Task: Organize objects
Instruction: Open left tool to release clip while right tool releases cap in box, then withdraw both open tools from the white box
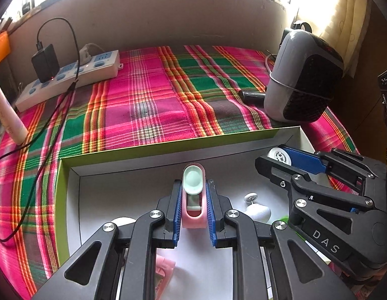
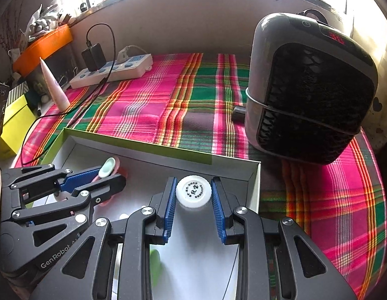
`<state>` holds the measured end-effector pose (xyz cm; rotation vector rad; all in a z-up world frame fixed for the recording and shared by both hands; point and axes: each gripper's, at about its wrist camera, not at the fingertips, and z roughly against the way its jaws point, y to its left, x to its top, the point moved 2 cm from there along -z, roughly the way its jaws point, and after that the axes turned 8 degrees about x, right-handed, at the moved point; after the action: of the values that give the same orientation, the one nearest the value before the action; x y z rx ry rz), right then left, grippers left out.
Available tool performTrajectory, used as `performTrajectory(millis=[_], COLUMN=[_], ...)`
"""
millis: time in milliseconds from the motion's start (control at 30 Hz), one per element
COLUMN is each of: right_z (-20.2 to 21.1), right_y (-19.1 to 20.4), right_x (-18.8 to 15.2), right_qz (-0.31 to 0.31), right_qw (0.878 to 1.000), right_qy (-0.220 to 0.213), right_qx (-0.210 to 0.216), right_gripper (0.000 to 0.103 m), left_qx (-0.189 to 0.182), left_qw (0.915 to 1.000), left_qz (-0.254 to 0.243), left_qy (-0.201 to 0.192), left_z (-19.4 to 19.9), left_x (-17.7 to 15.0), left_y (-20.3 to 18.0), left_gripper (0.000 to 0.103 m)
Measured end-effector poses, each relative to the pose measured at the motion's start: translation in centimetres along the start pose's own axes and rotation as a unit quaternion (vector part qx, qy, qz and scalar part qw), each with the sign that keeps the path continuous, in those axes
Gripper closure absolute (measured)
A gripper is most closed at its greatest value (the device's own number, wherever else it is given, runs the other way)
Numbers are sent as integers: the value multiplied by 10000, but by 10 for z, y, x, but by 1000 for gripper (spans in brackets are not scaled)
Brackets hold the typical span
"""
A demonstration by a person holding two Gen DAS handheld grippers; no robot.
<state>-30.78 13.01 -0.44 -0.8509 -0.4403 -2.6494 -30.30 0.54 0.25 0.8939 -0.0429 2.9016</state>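
In the left wrist view my left gripper [image 1: 193, 182] is shut on a pink holder [image 1: 193, 218] that carries a mint-green scoop [image 1: 192, 182], held over the white floor of an open box [image 1: 168, 147] with a green outer wall. To its right my right gripper [image 1: 272, 155] grips a white round cap [image 1: 277, 156] near the box's right corner. In the right wrist view the right gripper [image 2: 193, 181] has its blue pads against both sides of the printed white cap [image 2: 193, 191]. The left gripper [image 2: 110, 172] shows at the left with the scoop [image 2: 107, 166].
A grey fan heater [image 2: 308, 87] stands on the plaid cloth [image 1: 143, 95] right of the box, with a black cylinder [image 1: 251, 96] beside it. A power strip [image 1: 68, 75] with a charger and cable lies far left. A white knob [image 1: 256, 207] and a pink item [image 1: 164, 270] lie in the box.
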Motion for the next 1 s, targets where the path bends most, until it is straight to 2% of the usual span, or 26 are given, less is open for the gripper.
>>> performTrajectory(millis=[333,400,667,733,800,1000], right_z=[-1,-1,2,4,6,17], right_y=[0,0,-1,-1,-1,-1], right_x=[0,0,0,-1,-1,-4], right_qz=[-14,-49,-129,-161,-182,-215], right_qw=[10000,10000,9999,9999,9998,9997], right_qy=[29,28,-6,-28,-56,-140], right_qx=[-34,-20,-6,-8,-8,-2], right_gripper=[74,74,73,71,65,63], left_qx=[-2,56,79,78,89,86], left_qw=[10000,10000,10000,10000,9999,9998], left_qz=[-20,-36,-19,-9,4,52], left_qy=[-12,-17,-39,-51,-86,-149], left_z=[0,1,4,6,9,20], left_x=[1,0,-1,-2,-1,-3], left_y=[1,0,2,3,3,6], left_gripper=[85,76,72,71,68,67])
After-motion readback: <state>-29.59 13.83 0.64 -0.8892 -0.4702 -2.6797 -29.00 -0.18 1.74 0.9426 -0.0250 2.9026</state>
